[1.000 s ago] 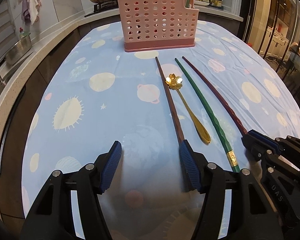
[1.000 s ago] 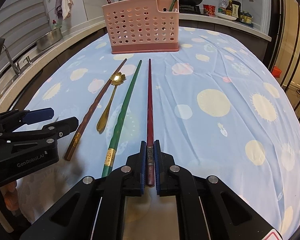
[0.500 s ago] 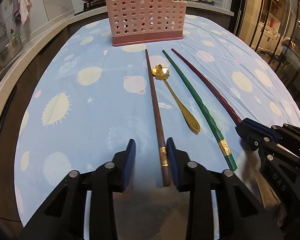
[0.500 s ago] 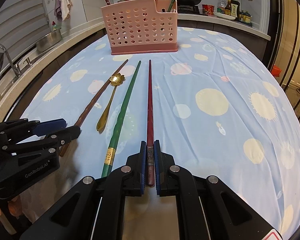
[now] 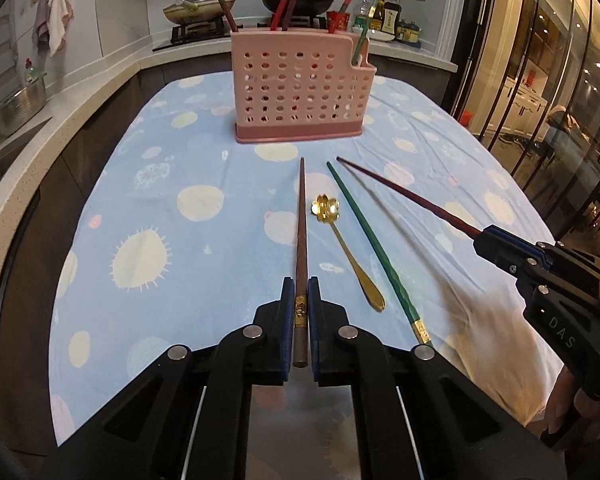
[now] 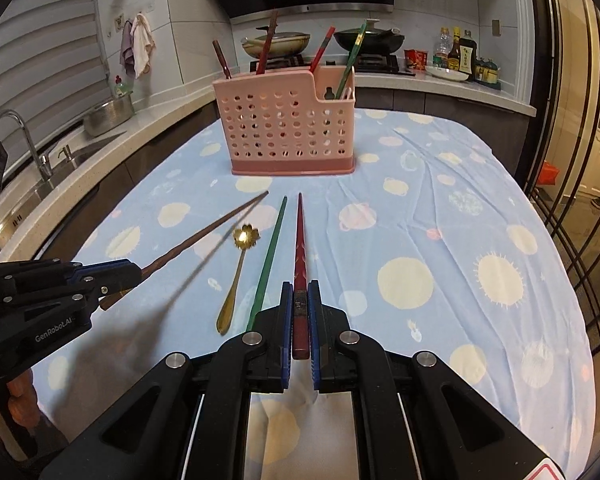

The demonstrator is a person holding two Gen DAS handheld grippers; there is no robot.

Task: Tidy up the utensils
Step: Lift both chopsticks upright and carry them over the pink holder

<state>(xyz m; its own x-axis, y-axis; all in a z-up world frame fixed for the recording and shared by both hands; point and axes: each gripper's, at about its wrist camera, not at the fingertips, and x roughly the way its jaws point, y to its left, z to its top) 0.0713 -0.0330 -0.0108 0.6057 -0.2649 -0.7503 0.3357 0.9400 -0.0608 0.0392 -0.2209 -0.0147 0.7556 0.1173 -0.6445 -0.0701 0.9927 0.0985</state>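
1. Left gripper: jaws, just closing, pinch the brown chopstick, lifted off the worktop.
2. Right gripper: jaws pinch the red chopstick.
3. Between them lie the gold spoon and green chopstick; pink holder at 12 o'clock.
4. Only the right view shows the sink tap.

A blue cloth printed with pale suns and planets covered the desk. Far behind it, two pans sat on a stove, with sauce bottles to their right. At far left stood a faucet, a steel pot and hanging towels
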